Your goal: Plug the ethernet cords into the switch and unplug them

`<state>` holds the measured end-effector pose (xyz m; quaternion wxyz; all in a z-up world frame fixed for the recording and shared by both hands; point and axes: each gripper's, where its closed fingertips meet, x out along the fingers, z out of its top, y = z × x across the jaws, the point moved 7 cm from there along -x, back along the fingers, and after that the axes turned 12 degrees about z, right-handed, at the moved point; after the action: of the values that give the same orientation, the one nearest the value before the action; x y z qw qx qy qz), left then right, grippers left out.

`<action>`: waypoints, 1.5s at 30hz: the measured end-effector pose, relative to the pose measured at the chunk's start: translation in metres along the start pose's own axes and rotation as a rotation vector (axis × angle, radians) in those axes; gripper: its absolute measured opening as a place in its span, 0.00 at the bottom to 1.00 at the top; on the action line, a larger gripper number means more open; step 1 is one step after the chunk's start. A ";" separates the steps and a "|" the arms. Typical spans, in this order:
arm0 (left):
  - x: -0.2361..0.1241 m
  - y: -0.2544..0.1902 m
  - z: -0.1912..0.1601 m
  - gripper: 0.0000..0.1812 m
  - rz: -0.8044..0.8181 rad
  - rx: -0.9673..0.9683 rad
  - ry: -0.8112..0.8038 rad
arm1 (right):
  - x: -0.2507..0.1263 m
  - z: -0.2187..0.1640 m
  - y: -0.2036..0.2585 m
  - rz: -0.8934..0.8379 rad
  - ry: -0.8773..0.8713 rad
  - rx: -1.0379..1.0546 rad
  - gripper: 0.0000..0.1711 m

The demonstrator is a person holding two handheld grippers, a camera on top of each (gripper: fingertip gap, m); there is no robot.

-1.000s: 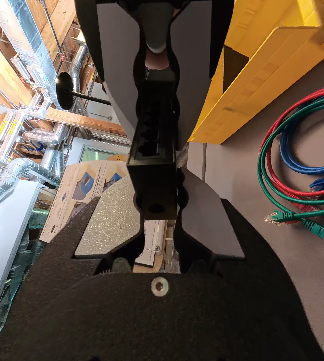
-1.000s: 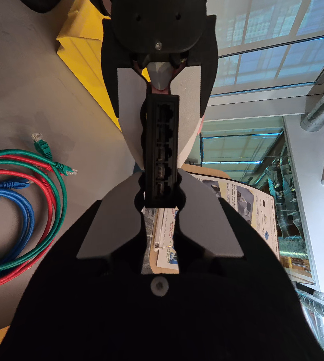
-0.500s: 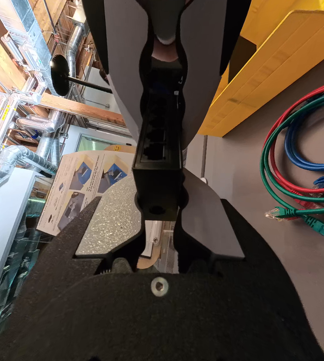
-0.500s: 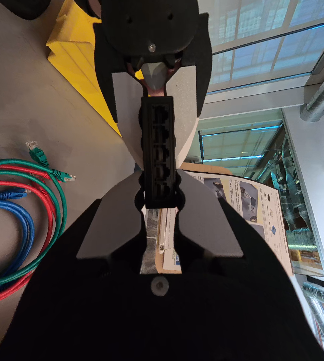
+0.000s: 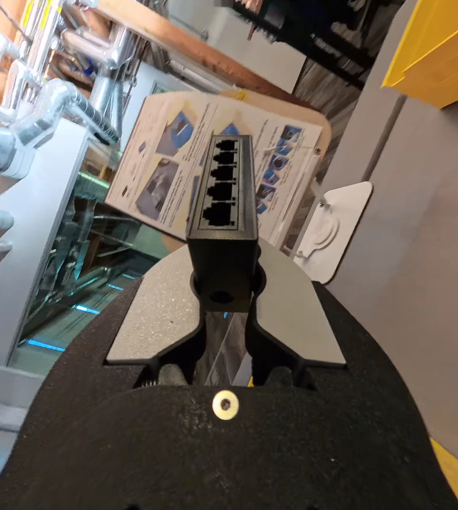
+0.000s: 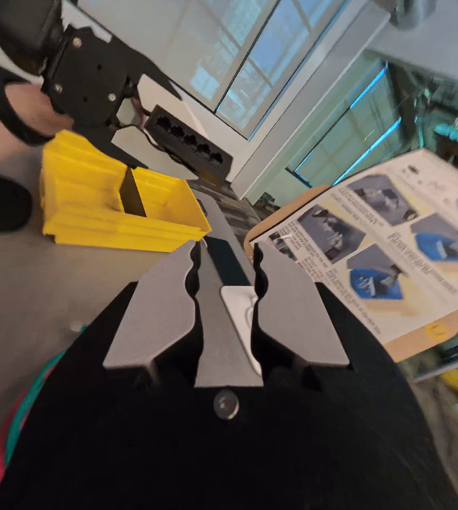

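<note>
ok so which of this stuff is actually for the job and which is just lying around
For the job:
- switch, held in the left gripper, ports empty
- cords, a blurred sliver on the table
- right gripper, open and empty

Lying about:
- yellow bin
- printed board
- white plate on the table

1. A grey table (image 6: 42,276) carries everything.
2. A yellow bin (image 6: 117,209) sits on it.
3. A white plate (image 6: 238,306) lies flat nearby.
4. Coiled green and red cords (image 6: 20,397) show at the left edge.
</note>
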<state>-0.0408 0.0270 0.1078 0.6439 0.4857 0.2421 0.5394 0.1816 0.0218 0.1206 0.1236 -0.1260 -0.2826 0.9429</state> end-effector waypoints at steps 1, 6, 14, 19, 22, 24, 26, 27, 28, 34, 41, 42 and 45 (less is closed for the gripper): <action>-0.001 0.005 -0.004 0.16 0.002 -0.016 0.019 | 0.001 0.000 -0.002 -0.006 -0.001 0.071 0.22; -0.005 0.020 -0.015 0.16 0.019 -0.044 0.045 | 0.023 -0.023 0.019 0.140 0.115 0.446 0.18; -0.010 0.030 -0.021 0.16 0.009 -0.087 0.042 | 0.070 -0.108 0.119 0.308 0.362 0.843 0.13; -0.012 0.035 -0.024 0.16 -0.004 -0.129 0.017 | 0.066 -0.114 0.128 0.180 0.542 0.483 0.12; -0.014 0.038 -0.025 0.16 -0.014 -0.148 0.002 | 0.064 -0.113 0.125 0.233 0.572 0.363 0.12; -0.015 0.040 -0.025 0.16 -0.010 -0.153 -0.001 | 0.064 -0.109 0.122 0.143 0.638 0.365 0.12; -0.016 0.042 -0.025 0.16 -0.011 -0.162 -0.008 | 0.068 -0.098 0.131 0.109 0.640 0.393 0.12; -0.017 0.043 -0.025 0.16 -0.008 -0.167 -0.013 | 0.073 -0.092 0.140 0.125 0.631 0.379 0.12; -0.017 0.043 -0.024 0.16 -0.007 -0.172 -0.018 | 0.079 -0.086 0.149 0.170 0.640 0.327 0.12; -0.021 0.046 -0.022 0.16 -0.020 -0.197 -0.049 | 0.088 -0.084 0.130 0.213 0.784 0.026 0.12; -0.025 0.055 -0.026 0.16 -0.004 -0.234 -0.060 | 0.079 -0.081 0.127 -0.035 0.741 0.352 0.13; -0.026 0.057 -0.026 0.16 -0.001 -0.240 -0.064 | 0.081 -0.087 0.129 -0.047 0.746 0.401 0.13; -0.027 0.059 -0.026 0.16 -0.002 -0.255 -0.078 | 0.088 -0.110 0.121 -0.058 0.744 0.567 0.12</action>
<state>-0.0973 0.0078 0.1433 0.7097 0.4204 0.1468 0.5459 0.1131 0.0053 -0.0512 0.2722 -0.4089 0.0465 0.8698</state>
